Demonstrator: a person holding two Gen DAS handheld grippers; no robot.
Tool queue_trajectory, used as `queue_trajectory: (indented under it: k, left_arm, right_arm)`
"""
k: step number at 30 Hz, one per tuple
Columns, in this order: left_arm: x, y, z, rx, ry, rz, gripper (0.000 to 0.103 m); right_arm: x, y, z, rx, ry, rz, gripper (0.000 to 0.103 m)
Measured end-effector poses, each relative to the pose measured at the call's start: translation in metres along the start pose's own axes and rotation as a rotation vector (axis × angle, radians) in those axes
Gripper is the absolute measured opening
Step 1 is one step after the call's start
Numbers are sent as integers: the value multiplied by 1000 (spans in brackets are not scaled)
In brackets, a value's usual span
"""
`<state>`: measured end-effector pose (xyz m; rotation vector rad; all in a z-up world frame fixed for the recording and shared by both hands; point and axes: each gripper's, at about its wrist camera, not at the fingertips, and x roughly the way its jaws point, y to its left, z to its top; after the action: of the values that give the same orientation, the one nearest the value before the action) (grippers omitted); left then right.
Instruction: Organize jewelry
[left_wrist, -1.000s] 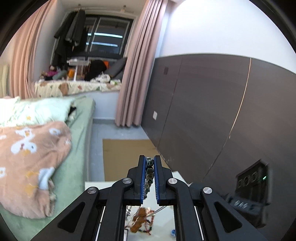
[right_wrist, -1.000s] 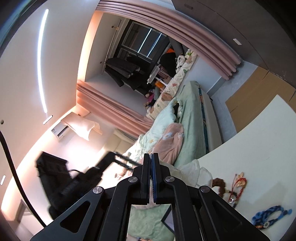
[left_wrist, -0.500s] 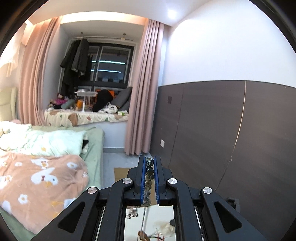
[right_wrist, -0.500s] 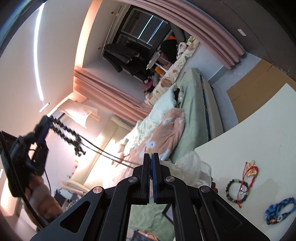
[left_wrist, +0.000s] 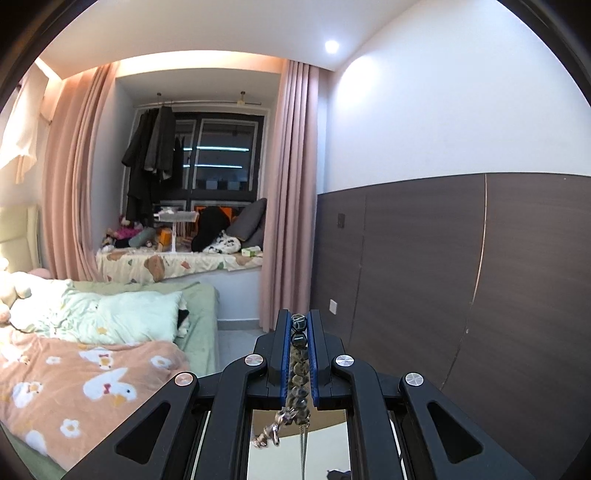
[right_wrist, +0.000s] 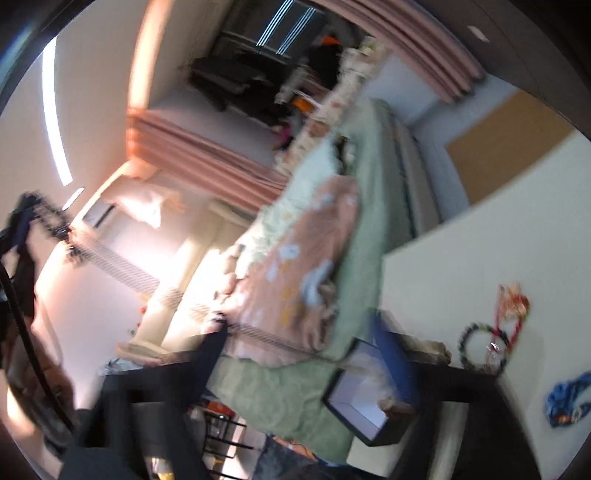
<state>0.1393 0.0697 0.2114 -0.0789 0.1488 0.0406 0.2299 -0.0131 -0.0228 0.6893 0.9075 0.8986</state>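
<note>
Left wrist view: your left gripper (left_wrist: 299, 321) is clamped on a beaded bracelet (left_wrist: 298, 363) of dark, mottled stones, silver charm dangling, lifted clear of the counter (right_wrist: 498, 251). Carry step, likely. Right gripper (right_wrist: 306, 347), jaws just sprung wide, holds nothing. Next: find a storage spot; more bracelets (right_wrist: 487, 341) wait below.

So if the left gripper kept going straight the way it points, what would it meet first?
Likely nothing close. The left gripper, shut on a bead bracelet, points over open floor toward the pink curtain by the dark wall panel. Depth is hard to judge.
</note>
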Motion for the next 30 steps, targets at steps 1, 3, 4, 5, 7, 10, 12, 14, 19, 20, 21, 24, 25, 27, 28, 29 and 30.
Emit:
queue_trajectory:
  k: [1,3,4,5,7,10,12,14,19,20,21,24,25,27,28,29,30]
  left_arm:
    - [-1,1,1,3,-4,3,8]
    - [-3,2,3,10,-10,11,8]
    - [-5,4,4,14,-14,16,8]
    - [-5,4,5,14,-13,19,8]
    - [-4,7,5,17,-11,25,8]
    - [-3,9,3,18,-3,37,8]
    - [-1,12,0,17,1,45,8]
    - [-3,15,2,21,-3,52,8]
    - [-16,12,20,50,-55,73,8]
    - [-18,11,24,57,-60,78,8]
    - [-18,11,27,61,-62,80,8]
    - [-18,11,29,57,-60,78,8]
    - [-17,12,28,58,-60,80,8]
    - [-17,11,26,62,-60,84,8]
    - [-17,11,26,64,-61,87,8]
    - [-17,12,26,66,-62,90,8]
    - [-18,12,26,65,-64,91,8]
  right_arm:
    - [0,-2,1,0,2,-16,88]
    - [-3,-4,2,-5,4,-34,88]
    - [-5,-4,2,-10,0,-47,88]
    - [-6,-4,2,-13,-2,-58,88]
    - [-8,-6,2,-12,3,-75,88]
    - [-9,-11,2,-4,8,-98,88]
    - [-10,-12,4,-5,9,-115,88]
    - [-13,-14,3,-7,14,-128,88]
    - [-20,-15,3,-24,13,-159,88]
    - [-20,-16,3,-25,13,-162,88]
    - [-20,-16,3,-24,14,-163,88]
    - [-16,-13,2,-27,21,-169,88]
    - [-15,-13,2,-30,26,-172,88]
    - [-13,-11,0,-41,33,-177,88]
    - [-13,-10,-1,-48,35,-181,88]
    - [-13,-9,-2,-54,36,-185,88]
    - [-13,-9,-2,-56,37,-187,88]
